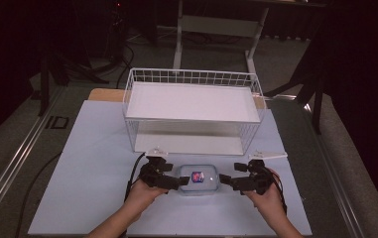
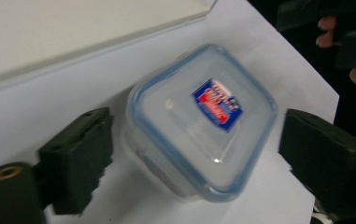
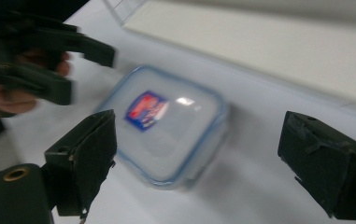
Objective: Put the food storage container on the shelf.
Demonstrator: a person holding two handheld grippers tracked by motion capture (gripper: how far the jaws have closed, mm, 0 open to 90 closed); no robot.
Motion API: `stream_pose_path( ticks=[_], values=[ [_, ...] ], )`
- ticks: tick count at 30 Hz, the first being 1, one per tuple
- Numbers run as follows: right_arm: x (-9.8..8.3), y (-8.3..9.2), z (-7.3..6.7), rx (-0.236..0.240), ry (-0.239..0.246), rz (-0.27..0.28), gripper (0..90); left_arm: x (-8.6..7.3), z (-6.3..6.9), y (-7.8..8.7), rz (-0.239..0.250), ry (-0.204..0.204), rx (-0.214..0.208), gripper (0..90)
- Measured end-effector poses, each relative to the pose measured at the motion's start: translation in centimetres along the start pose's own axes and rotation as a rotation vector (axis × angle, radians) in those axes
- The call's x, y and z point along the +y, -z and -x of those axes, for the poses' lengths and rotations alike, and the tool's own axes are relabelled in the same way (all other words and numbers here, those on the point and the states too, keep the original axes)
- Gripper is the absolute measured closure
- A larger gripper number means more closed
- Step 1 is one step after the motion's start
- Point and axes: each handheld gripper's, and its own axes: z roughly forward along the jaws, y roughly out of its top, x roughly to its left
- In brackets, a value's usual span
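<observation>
High view shows my left gripper (image 1: pixel 175 182) and my right gripper (image 1: pixel 224 180) both wide open, one on each side of the little clear box (image 1: pixel 198 179) with the blue-edged lid, which sits on the tabletop (image 1: pixel 92 168) just in front of the white wire basket (image 1: pixel 192 110). I think the smooth box could slide or tip if one gripper pushes it before the other is ready. The basket is close behind, so there is not much room that way, but lots of bare tabletop lies left and right.
</observation>
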Motion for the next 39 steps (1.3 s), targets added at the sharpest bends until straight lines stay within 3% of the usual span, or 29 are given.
stream_pose_path(
  ticks=[1,3,6,11,14,17,20,22,27,30,35,39],
  values=[
    [0.0,-0.5,0.3,0.025,-0.034,-0.015,12.4,-0.1,-0.3,-0.2,-0.003,0.020,0.011,14.3],
    [-0.1,-1.8,1.1,0.050,-0.101,-0.064,14.0,-0.4,-1.0,-0.5,-0.009,0.075,-0.007,15.2],
    [-0.4,-3.1,1.9,0.060,-0.167,-0.097,16.9,-0.8,-1.7,-1.1,-0.030,0.133,-0.017,15.3],
    [-1.0,-4.6,2.5,0.082,-0.228,-0.129,21.4,-1.1,-2.4,-1.9,-0.056,0.199,-0.023,20.8],
    [-1.3,-5.2,2.4,0.086,-0.238,-0.154,22.8,-1.3,-2.5,-2.3,-0.062,0.228,-0.063,22.9],
    [-1.3,-5.5,2.2,0.091,-0.232,-0.168,27.5,-1.2,-2.4,-2.3,-0.053,0.222,-0.086,30.8],
    [-1.2,-5.3,1.8,0.114,-0.229,-0.165,38.1,-1.2,-2.3,-2.3,-0.055,0.230,-0.105,37.7],
    [-1.2,-5.3,1.7,0.112,-0.219,-0.172,37.4,-1.1,-2.5,-2.1,-0.069,0.251,-0.124,40.9],
    [-1.5,-5.4,2.0,0.152,-0.273,-0.187,37.4,-1.0,-2.1,-1.8,-0.086,0.214,-0.115,45.4],
    [-1.6,-5.3,1.8,0.148,-0.254,-0.185,38.4,-1.2,-1.6,-1.6,-0.081,0.185,-0.100,45.7],
    [-2.2,-4.5,1.3,0.141,-0.248,-0.147,43.2,-1.7,0.0,-1.1,-0.064,0.090,-0.044,46.3],
    [-2.7,-4.1,0.7,0.126,-0.217,-0.120,43.6,-2.1,0.5,-0.9,-0.055,0.059,-0.027,46.6]
  ],
)
